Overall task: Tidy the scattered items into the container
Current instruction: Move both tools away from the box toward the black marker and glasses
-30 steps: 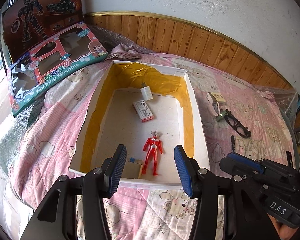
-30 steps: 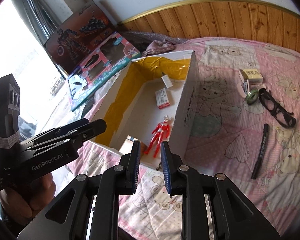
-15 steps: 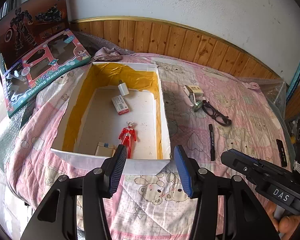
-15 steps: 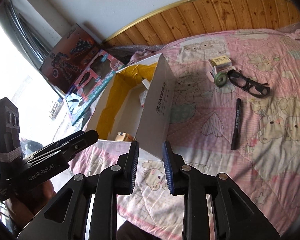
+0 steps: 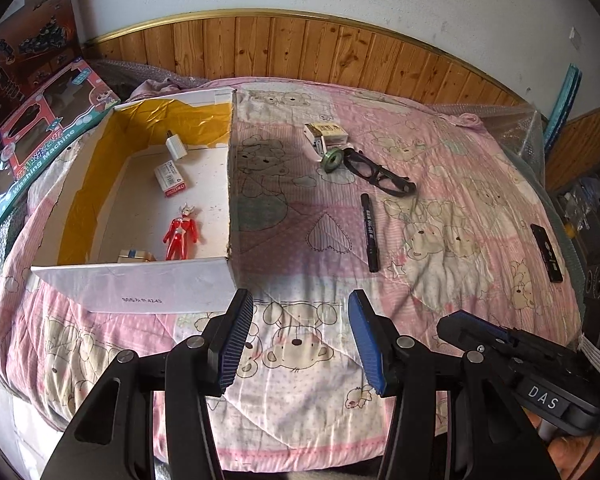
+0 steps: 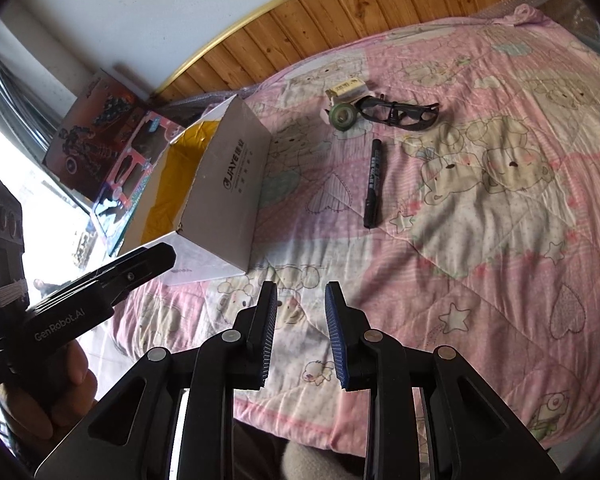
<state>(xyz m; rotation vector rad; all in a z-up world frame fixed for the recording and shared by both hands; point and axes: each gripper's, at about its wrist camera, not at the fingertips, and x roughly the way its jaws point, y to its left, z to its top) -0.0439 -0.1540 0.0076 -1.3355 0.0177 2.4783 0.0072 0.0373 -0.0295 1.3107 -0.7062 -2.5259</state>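
A white cardboard box (image 5: pixel 140 288) (image 6: pixel 236 184) with yellow lining sits on the pink quilt. Inside it lie a red toy figure (image 5: pixel 181 232), a small red-and-white carton (image 5: pixel 171 174), a white charger (image 5: pixel 176 148) and a tan box (image 5: pixel 136 257). Right of the box, on the quilt, lie a black marker (image 5: pixel 369 232) (image 6: pixel 374 182), black glasses (image 5: pixel 378 172) (image 6: pixel 398 110), a green tape roll (image 5: pixel 332 159) (image 6: pixel 343 114) and a small cream box (image 5: pixel 326 132) (image 6: pixel 348 88). My left gripper (image 5: pixel 300 340) is open and empty, near the box's front right corner. My right gripper (image 6: pixel 300 332) is open, empty, well short of the marker.
A flat black bar (image 5: pixel 546 252) lies near the quilt's right edge. Toy cartons (image 5: pixel 40 140) (image 6: pixel 112 136) lean against the wall left of the box. Wooden panelling (image 5: pixel 320 52) runs behind the bed. The other gripper's handle (image 6: pixel 72 304), held by a hand, is at the left.
Both grippers have swung right and pulled back from above the box toward the quilt's front. The right gripper's jaws have widened slightly. The loose items have not moved.
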